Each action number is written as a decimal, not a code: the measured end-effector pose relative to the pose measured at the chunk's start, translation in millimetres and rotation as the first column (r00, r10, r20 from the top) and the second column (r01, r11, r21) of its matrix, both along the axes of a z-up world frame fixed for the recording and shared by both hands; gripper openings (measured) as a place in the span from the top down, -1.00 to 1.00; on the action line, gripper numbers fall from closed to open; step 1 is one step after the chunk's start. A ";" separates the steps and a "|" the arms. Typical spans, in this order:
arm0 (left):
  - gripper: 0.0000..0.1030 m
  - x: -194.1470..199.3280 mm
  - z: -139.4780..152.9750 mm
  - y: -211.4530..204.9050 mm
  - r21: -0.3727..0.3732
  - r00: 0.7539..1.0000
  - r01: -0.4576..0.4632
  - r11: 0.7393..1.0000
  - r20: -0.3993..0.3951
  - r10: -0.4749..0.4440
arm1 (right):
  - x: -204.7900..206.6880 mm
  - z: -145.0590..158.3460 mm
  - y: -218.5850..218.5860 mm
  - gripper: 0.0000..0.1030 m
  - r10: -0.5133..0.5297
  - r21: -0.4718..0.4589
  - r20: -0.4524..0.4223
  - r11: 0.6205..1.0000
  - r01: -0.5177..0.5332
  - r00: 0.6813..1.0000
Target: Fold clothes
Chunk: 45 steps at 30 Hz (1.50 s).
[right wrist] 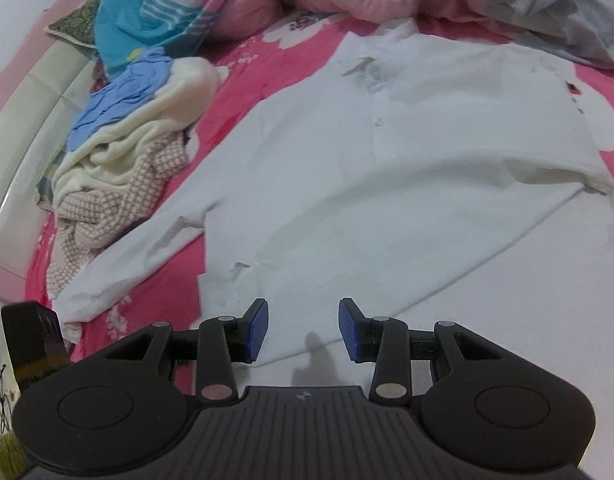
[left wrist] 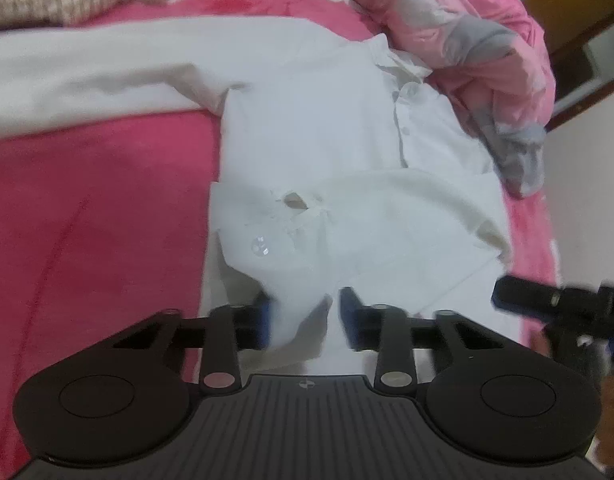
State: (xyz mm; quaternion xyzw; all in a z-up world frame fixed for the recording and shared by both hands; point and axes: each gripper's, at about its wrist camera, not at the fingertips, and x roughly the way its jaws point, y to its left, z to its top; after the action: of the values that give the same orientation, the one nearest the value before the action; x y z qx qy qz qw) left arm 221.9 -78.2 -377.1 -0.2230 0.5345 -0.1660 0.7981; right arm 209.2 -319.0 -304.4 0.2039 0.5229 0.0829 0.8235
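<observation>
While left gripper (left wrist: 305, 316) straddles folded sleeve cuff (left wrist: 267, 236) of white shirt (right wrist: 387, 168), flat on pink bedsheet (left wrist: 99, 220): jaws partly closed, pinch unconfirmed. Right gripper (right wrist: 303, 330) spread, empty. Risk: shallow bite, cuff slipping, fold unravelling.

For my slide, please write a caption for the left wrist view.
Left gripper takes the hem of a white shirt spread on a pink bedsheet.
</observation>
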 end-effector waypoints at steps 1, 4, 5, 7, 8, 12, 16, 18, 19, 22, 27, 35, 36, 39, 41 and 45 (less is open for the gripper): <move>0.82 3.0 -1.2 -1.4 -0.005 1.000 0.008 1.000 -0.002 -0.008 | -1.4 -0.8 -2.8 0.20 -0.009 -0.004 -0.005 1.000 0.009 1.000; 1.00 13.5 10.4 -6.6 0.018 0.998 0.022 1.000 0.054 -0.023 | -5.1 -3.1 -11.4 0.20 -0.037 -0.009 -0.016 0.999 0.036 0.999; 1.00 17.4 24.2 -5.2 0.006 0.994 0.012 1.000 0.108 -0.013 | -6.0 -3.6 -14.0 0.20 -0.043 -0.009 -0.020 0.999 0.043 0.999; 1.00 22.4 60.3 -3.1 -0.013 0.968 0.023 1.000 0.248 -0.019 | -7.8 -3.6 -19.4 0.20 -0.050 -0.015 -0.023 0.999 0.050 0.998; 1.00 22.5 81.0 -2.7 -0.012 0.943 0.045 0.999 0.331 -0.038 | -7.9 -2.9 -22.3 0.20 -0.051 -0.021 -0.023 0.999 0.051 0.998; 1.00 -7.6 128.6 -10.4 0.129 0.794 0.224 0.966 0.551 -0.257 | -8.6 -3.3 -35.8 0.20 -0.070 -0.032 -0.020 0.997 0.069 0.997; 1.00 -31.0 92.9 -21.9 0.222 0.826 0.290 0.931 0.434 -0.360 | -8.2 -13.4 -50.4 0.20 -0.110 -0.036 -0.042 0.993 0.108 0.993; 1.00 -39.7 71.5 -25.0 0.259 0.842 0.297 0.919 0.383 -0.380 | -6.2 -16.9 -56.0 0.20 -0.123 -0.048 -0.044 0.992 0.121 0.991; 1.00 -43.4 63.1 -26.2 0.275 0.846 0.303 0.913 0.363 -0.390 | -4.5 -17.9 -58.5 0.20 -0.128 -0.056 -0.042 0.991 0.126 0.991; 1.00 -49.7 51.8 -26.4 0.291 0.848 0.320 0.902 0.336 -0.409 | 3.9 -20.8 -71.4 0.20 -0.155 -0.042 -0.037 0.987 0.154 0.987; 1.00 -45.9 51.0 -19.1 0.313 0.846 0.322 0.893 0.328 -0.420 | 36.5 -45.0 -106.4 0.20 -0.271 0.157 -0.141 0.944 0.292 0.952; 1.00 -47.6 43.9 -25.9 0.367 0.829 0.335 0.868 0.323 -0.457 | 78.7 -79.8 -134.9 0.26 -0.370 0.274 -0.319 0.845 0.459 0.872; 1.00 -48.9 41.7 -26.8 0.373 0.827 0.341 0.863 0.318 -0.464 | 83.4 -82.2 -136.3 0.26 -0.376 0.270 -0.317 0.844 0.463 0.871; 1.00 -52.8 35.0 -28.3 0.390 0.826 0.348 0.853 0.302 -0.475 | 98.0 -88.3 -140.7 0.26 -0.389 0.259 -0.287 0.848 0.462 0.875; 1.00 -53.2 32.1 -27.4 0.385 0.836 0.342 0.857 0.292 -0.464 | 108.3 -90.6 -143.9 0.25 -0.392 0.252 -0.216 0.862 0.439 0.894; 1.00 -51.6 28.8 -24.7 0.384 0.848 0.330 0.862 0.280 -0.449 | 116.4 -81.1 -146.2 0.24 -0.377 0.276 -0.118 0.876 0.395 0.919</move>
State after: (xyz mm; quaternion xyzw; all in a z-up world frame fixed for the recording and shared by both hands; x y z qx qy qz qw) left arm 170.3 -102.9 -348.4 0.0592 0.4333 -0.2750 0.8562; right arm 325.5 -465.2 -385.5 0.4268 0.4784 -0.0120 0.7673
